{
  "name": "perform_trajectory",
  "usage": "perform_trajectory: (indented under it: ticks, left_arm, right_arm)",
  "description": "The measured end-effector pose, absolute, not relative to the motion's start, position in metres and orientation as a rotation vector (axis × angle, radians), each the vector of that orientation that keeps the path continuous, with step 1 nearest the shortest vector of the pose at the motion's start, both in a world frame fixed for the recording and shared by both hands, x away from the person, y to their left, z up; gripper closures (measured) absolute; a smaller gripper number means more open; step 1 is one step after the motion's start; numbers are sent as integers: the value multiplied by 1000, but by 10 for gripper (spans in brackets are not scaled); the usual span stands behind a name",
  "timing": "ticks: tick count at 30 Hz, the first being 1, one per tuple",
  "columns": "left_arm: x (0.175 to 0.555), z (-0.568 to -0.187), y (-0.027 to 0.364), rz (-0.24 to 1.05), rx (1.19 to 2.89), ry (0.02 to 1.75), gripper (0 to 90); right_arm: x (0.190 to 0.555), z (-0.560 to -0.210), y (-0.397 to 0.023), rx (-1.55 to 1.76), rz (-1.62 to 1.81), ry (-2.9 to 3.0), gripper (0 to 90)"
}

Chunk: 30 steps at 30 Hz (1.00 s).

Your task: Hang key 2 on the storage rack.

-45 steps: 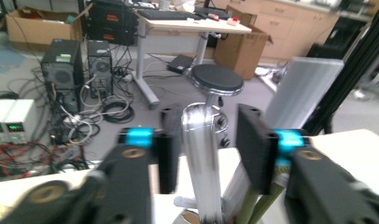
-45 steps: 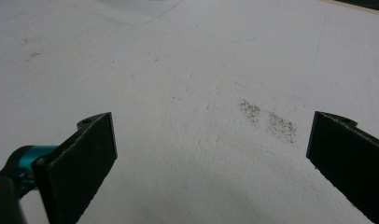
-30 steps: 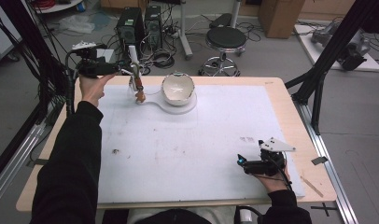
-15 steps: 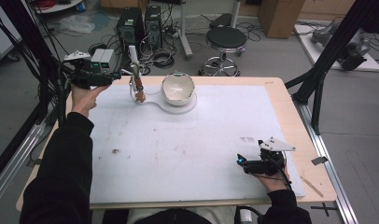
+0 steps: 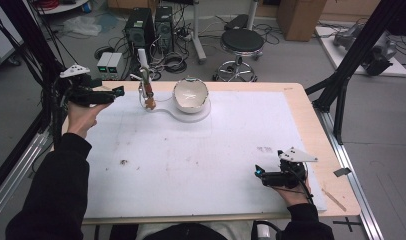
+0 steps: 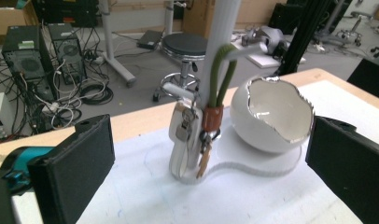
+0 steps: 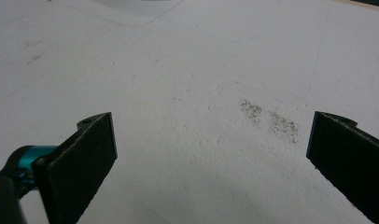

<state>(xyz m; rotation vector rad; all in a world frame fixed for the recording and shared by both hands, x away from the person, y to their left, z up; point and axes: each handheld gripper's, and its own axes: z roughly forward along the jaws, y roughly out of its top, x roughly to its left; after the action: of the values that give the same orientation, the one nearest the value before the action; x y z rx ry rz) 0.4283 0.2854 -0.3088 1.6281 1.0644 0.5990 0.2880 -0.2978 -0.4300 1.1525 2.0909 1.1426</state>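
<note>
A white upright stand (image 5: 142,62) (image 6: 223,42) rises at the table's far edge, with a bunch of keys (image 5: 149,98) (image 6: 202,140) hanging from it on a green loop. Beside it a white egg-shaped bowl (image 5: 190,95) (image 6: 274,115) rests on the same white base. My left gripper (image 5: 117,91) (image 6: 208,175) is open, held in the air left of the stand, jaws pointing at the keys. Near the table's front right, my right gripper (image 5: 257,171) (image 7: 211,163) lies low over the white mat, open, nothing between its jaws.
A white mat (image 5: 201,150) covers most of the wooden table (image 5: 321,135). Black frame posts (image 5: 341,80) stand at the right and left edges. Computers, cables and a stool (image 5: 242,42) are on the floor beyond the far edge.
My left gripper has drawn back to the left, away from the stand and keys, and lifted a little. The right gripper has stayed put.
</note>
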Motion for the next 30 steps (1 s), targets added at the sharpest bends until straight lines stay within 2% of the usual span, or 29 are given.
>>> perform_trajectory:
  ticks: [13,30]
  left_arm:
    - [408,-323,282,557,1640,1023,17]
    - [385,-360,290,528,1664,1065,17]
  right_arm:
    - [288,-431,-297,1151,1138,2093,7]
    - [288,-431,-297,1150,1136,2095,7]
